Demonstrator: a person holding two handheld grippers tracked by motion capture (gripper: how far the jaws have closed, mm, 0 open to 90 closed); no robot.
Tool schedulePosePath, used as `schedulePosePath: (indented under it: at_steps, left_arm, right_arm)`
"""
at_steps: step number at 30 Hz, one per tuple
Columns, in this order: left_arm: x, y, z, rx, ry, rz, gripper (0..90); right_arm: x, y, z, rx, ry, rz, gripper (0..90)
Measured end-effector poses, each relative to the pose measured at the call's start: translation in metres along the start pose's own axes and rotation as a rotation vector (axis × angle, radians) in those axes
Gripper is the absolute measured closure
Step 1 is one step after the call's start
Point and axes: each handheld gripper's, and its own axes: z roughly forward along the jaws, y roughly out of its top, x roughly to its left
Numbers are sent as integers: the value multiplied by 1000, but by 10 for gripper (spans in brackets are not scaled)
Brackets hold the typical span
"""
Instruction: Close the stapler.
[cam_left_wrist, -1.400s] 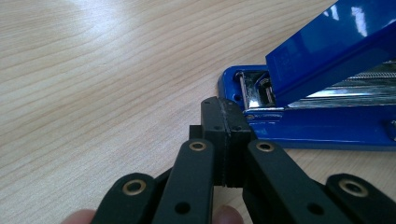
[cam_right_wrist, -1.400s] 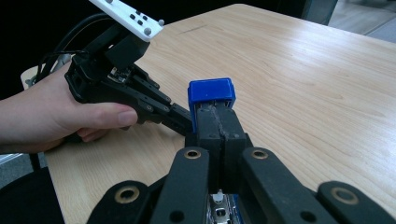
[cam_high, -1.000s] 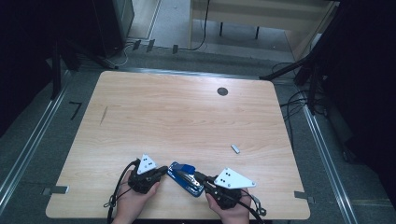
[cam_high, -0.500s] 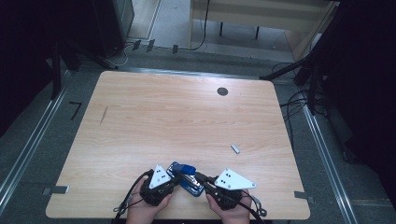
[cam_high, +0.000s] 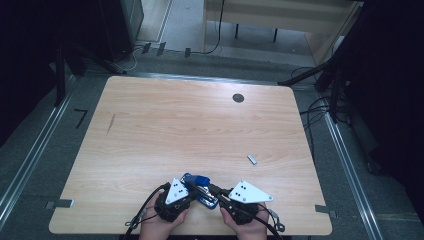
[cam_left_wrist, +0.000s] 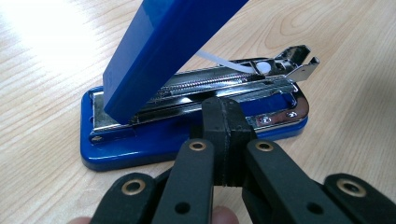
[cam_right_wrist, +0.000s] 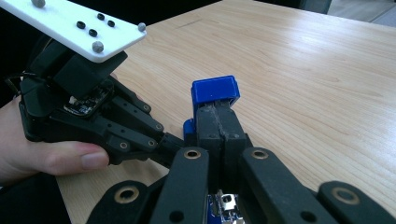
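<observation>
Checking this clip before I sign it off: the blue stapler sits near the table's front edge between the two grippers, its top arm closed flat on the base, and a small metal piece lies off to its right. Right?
Not quite. The blue stapler is open: the left gripper view shows its top arm swung up off the base, baring the metal staple channel. The rest stands: it sits near the front edge of the table between the left gripper and the right gripper, and the small metal piece lies to its right.

Left gripper (cam_high: 187, 189) and right gripper (cam_high: 212, 192) held low at the near edge, tips converging; both pairs of fingers (cam_left_wrist: 224, 121) pressed together, shut; each hand (cam_high: 160, 226) wraps its gripper body from below, forearms entering from the bottom.
</observation>
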Motion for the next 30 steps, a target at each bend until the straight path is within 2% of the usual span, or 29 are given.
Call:
schedulePosePath:
  at_steps: [8, 30]
  left_arm:
    - [0, 0, 0, 2, 1, 19, 900]
    - [-1, 0, 0, 2, 7, 36, 900]
  right_arm:
    - [3, 5, 1, 3, -2, -15, 900]
    - [5, 25, 15, -16, 15, -49, 900]
